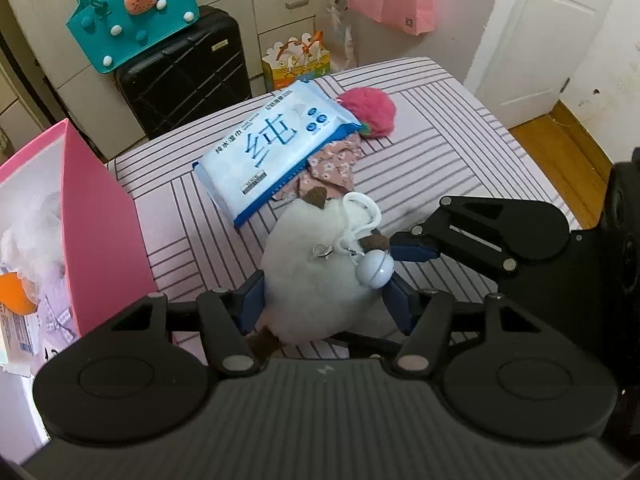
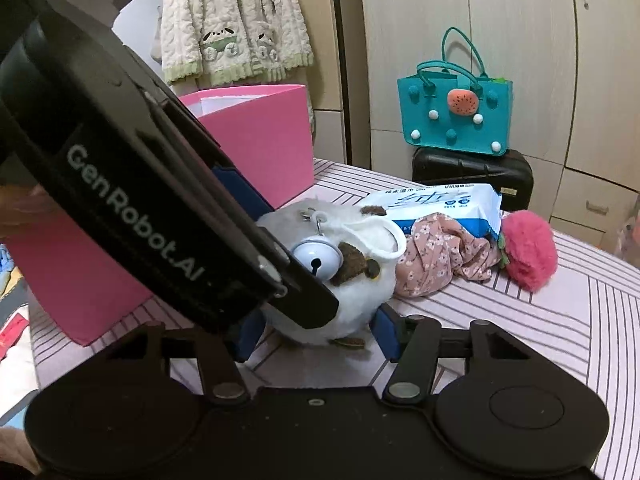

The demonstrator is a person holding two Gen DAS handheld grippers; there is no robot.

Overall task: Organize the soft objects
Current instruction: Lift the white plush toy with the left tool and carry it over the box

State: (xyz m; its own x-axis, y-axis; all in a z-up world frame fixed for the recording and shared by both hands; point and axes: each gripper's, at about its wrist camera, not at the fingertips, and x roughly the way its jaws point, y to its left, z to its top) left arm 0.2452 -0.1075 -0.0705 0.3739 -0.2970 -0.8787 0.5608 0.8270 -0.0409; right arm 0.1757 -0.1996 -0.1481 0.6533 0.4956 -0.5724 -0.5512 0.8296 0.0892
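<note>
A white plush toy [image 1: 316,276] with brown ears, a white clip and a pale blue bell [image 1: 375,267] lies on the striped bed. My left gripper [image 1: 324,296] has its blue fingers on both sides of the plush, closed against it. My right gripper [image 2: 316,328] also straddles the plush [image 2: 360,296], fingers at its sides; its fingers show at the right of the left wrist view [image 1: 416,246]. Beyond lie a wet-wipes pack [image 1: 276,152], a floral cloth [image 1: 332,164] and a pink pompom [image 1: 370,112].
An open pink box [image 1: 96,224] with soft items inside stands at the left of the bed. A black suitcase [image 1: 184,72] with a teal bag [image 1: 136,12] on top stands beyond the bed. A white door [image 1: 552,32] is at the right.
</note>
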